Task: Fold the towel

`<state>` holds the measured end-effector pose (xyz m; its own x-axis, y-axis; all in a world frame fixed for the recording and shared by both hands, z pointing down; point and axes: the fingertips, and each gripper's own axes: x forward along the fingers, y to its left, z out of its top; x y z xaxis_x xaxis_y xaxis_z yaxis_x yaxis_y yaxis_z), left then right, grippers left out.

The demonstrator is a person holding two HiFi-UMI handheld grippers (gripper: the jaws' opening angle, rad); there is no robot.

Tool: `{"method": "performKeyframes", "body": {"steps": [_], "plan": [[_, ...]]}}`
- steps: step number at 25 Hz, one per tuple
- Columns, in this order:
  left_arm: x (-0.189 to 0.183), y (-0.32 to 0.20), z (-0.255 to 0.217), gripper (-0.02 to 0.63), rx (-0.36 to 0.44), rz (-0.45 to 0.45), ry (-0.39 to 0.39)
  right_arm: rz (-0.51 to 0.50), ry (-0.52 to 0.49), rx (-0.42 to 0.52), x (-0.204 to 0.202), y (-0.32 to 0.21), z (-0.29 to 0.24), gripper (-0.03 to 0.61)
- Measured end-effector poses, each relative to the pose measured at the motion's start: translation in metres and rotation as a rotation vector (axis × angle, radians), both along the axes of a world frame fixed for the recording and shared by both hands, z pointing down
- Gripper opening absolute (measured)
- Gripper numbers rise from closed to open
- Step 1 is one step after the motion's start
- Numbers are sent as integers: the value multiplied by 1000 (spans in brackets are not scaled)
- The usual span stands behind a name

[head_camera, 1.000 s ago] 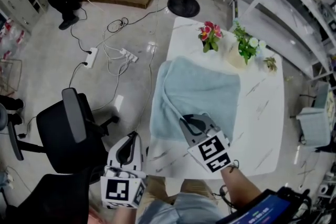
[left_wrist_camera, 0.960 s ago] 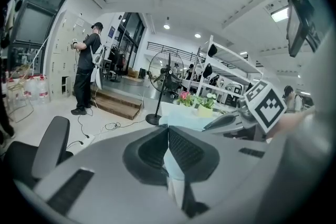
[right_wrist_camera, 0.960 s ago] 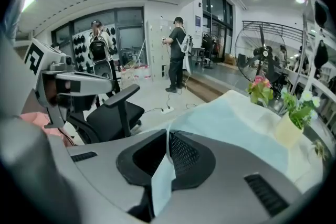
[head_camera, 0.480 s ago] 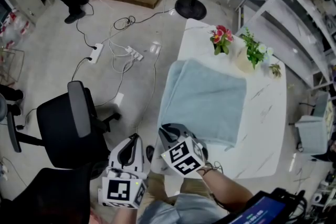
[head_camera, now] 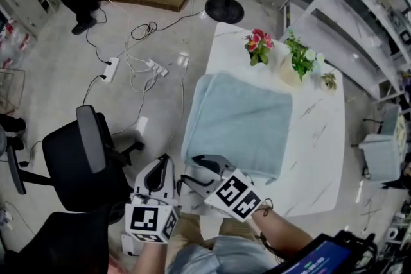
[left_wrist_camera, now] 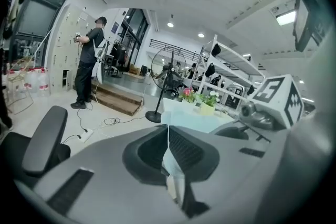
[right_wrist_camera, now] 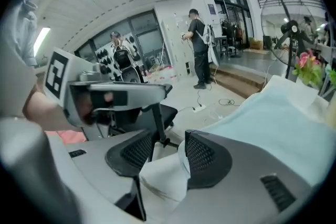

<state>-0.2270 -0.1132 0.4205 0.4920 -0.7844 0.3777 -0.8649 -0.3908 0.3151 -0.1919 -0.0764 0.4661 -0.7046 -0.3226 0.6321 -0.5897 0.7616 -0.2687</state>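
Observation:
A light blue towel (head_camera: pixel 237 122) lies flat and doubled over on the white marble table (head_camera: pixel 318 138), its near edge close to the table's front. My right gripper (head_camera: pixel 191 170) hovers at the table's near-left corner, just off the towel's near-left corner, pointing left. Its jaws are opening, and in the right gripper view (right_wrist_camera: pixel 169 152) only the white tabletop shows between them, with the towel (right_wrist_camera: pixel 278 123) off to the right. My left gripper (head_camera: pixel 160 167) hangs beside the table, left of that corner, jaws shut and empty (left_wrist_camera: pixel 168 131).
Red flowers (head_camera: pixel 257 45) and a green plant in a pot (head_camera: pixel 298 58) stand at the table's far edge. A black office chair (head_camera: pixel 83 157) is to the left, with cables and power strips (head_camera: pixel 138 64) on the floor. A fan base (head_camera: pixel 225 8) and white shelves (head_camera: pixel 359 9) lie beyond.
My right gripper has let go of the towel's edge, swung left to the table's near-left corner and opened. The towel's lifted edge now lies flat. The left gripper has barely moved.

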Motion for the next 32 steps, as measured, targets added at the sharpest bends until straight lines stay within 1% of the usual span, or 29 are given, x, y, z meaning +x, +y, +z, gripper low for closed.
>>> {"method": "performKeyframes", "body": {"steps": [1,2,3,4,6,7,8,10,12,14,16,20,23,27,32], "plan": [[7,-3,-3,11,3,16,14,9,-24,18,7,1,-10,208],[14,-5,-6,12,6,34,24,17,-46,31,14,3,-19,207],[21,-7,-6,21,8,51,28,26,-60,42,22,4,-26,204],[27,-9,-6,44,10,65,25,40,-59,55,30,4,-31,189],[36,-11,-4,52,12,81,12,100,-4,97,61,0,-32,148],[40,-12,-5,52,9,85,4,154,40,117,84,-4,-29,119],[42,-12,-5,52,6,87,-4,219,88,127,112,-7,-24,104],[46,-12,-4,51,1,93,-23,330,170,113,167,-8,-7,104],[51,-12,0,49,-3,98,-42,381,221,66,209,1,15,104],[57,-11,3,48,-14,102,-63,370,250,4,230,15,40,112],[65,-8,9,48,-24,116,-88,337,272,-42,237,30,58,120],[80,2,17,48,-35,133,-137,321,267,-76,247,47,62,117],[88,12,23,48,-54,137,-159,309,276,-96,260,63,63,112],[102,26,30,48,-70,152,-161,296,295,-133,281,92,67,112],[114,43,33,48,-87,149,-141,263,336,-189,301,127,68,112]]}}
